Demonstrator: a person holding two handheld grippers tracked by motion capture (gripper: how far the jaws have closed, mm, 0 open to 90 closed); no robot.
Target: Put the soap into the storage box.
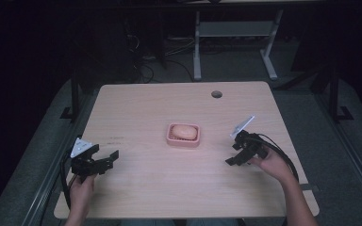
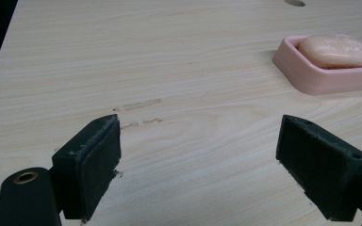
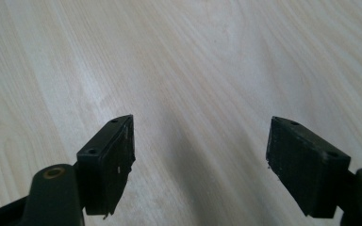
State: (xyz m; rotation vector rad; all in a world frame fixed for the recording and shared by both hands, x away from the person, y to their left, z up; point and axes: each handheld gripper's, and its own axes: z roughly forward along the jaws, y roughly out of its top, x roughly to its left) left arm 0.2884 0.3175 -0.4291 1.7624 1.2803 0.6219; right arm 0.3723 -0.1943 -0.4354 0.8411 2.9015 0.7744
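A pink soap dish (image 1: pixel 171 138) sits near the middle of the light wooden table (image 1: pixel 136 103), with a peach bar of soap (image 1: pixel 184 131) lying in it. In the left gripper view the dish (image 2: pixel 311 80) and soap (image 2: pixel 335 50) lie at the upper right. My left gripper (image 1: pixel 104 156) rests at the table's left, open, jaws pointing toward the dish, nothing between them (image 2: pixel 198 160). My right gripper (image 1: pixel 233 154) is held at the table's right, open and empty, jaws wide over bare wood (image 3: pixel 200 160).
A round cable hole (image 1: pixel 216 94) lies near the table's far edge. Faint smudges (image 2: pixel 141 104) mark the wood ahead of the left gripper. Beyond the table stand the legs of another desk (image 1: pixel 197 47) and cables on a dark floor.
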